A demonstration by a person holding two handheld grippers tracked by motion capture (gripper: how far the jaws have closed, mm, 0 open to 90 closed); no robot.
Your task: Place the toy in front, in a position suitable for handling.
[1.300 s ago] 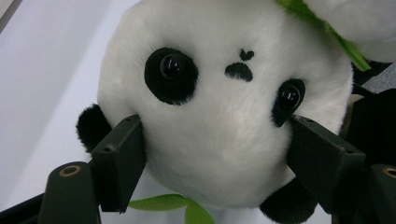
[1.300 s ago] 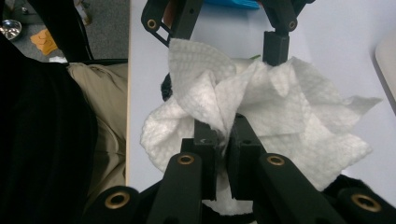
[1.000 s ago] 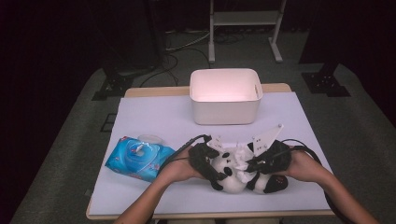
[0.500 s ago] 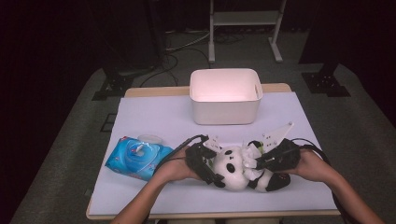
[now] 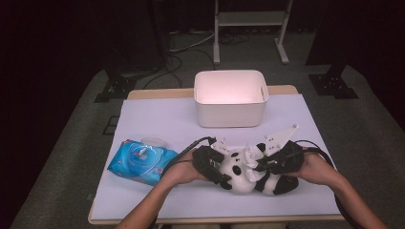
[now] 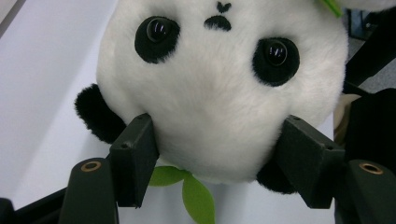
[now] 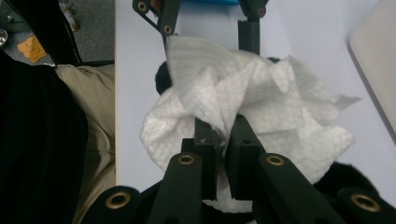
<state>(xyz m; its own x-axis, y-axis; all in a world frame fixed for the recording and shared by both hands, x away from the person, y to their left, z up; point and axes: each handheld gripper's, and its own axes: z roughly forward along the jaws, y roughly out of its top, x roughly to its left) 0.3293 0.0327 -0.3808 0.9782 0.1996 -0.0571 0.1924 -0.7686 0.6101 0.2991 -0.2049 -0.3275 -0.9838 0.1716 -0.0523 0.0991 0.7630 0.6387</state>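
A black-and-white plush panda (image 5: 238,175) lies near the table's front edge, between both hands. My left gripper (image 5: 223,172) holds its head from the left. In the left gripper view the fingers (image 6: 135,154) press into the fur on either side of the panda's head (image 6: 219,88). These jaws have just been closing on it. My right gripper (image 5: 254,165) is shut on a crumpled white wipe (image 5: 249,154), held against the toy's body. In the right gripper view the wipe (image 7: 266,107) bunches over the jaws of my right gripper (image 7: 223,128).
A white bin (image 5: 230,98) stands at the back middle of the pale table (image 5: 157,119). A blue pack of wipes (image 5: 142,161) lies front left, beside the left forearm. Beyond the table are a dark floor, cables and stand legs.
The left jaws have drawn in on the panda's head. The right hand with the wipe has shifted slightly over the toy. Both hands stay in about the same place.
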